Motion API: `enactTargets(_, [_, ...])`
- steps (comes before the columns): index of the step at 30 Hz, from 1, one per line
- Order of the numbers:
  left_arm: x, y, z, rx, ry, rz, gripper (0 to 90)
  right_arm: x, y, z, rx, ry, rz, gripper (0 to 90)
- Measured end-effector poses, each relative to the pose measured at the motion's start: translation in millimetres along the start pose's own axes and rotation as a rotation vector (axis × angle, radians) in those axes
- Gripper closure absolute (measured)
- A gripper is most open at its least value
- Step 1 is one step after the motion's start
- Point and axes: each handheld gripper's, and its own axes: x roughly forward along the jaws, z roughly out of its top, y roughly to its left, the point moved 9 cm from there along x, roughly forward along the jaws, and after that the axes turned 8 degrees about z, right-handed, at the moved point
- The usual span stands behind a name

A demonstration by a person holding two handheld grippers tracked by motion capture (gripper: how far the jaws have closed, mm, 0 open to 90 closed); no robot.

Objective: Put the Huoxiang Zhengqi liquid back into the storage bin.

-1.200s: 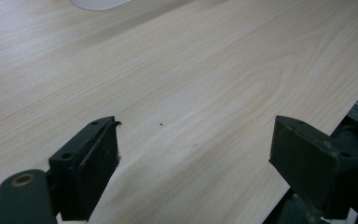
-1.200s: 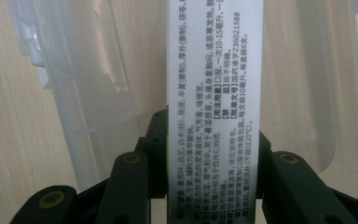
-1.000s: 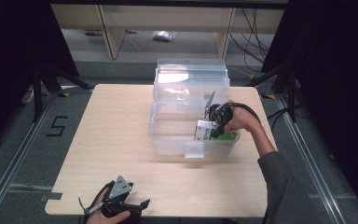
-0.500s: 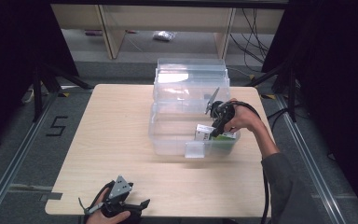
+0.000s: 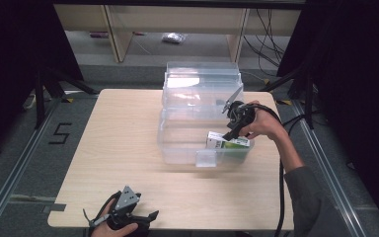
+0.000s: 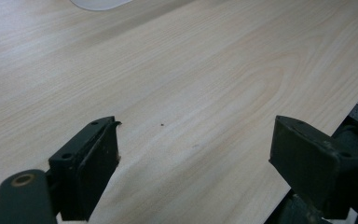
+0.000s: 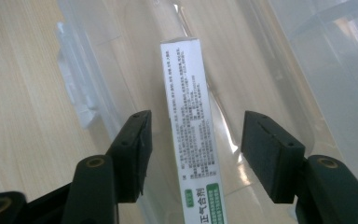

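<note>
Since a second ago the right gripper has lifted off the box, which was clamped upright in the bin before; its jaws have just been opening and the box now lies loose below them.

High view: clear plastic bin sits mid-worktop, lid hinged open toward the far side. White-and-green box rests inside at the near right corner. Right gripper hangs just above it, tilted down, hand behind it. Left gripper rests at the near edge of the worktop, well apart from the bin.

Left gripper view: jaws wide apart, nothing between them, bare wood grain ahead, worktop edge at right.

Right gripper view: jaws apart, pads clear of the box on both sides. Box lies lengthwise between them, printed white face up, green end nearest the camera, against the bin wall.
</note>
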Motion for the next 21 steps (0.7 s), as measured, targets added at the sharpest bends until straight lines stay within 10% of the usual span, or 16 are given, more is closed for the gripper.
enactTargets(21, [0.4, 4.2, -1.2, 0.016, 0.015, 0.016, 14.8, -24.8, 13.9, -15.9, 0.137, -0.193, -0.064, 33.4])
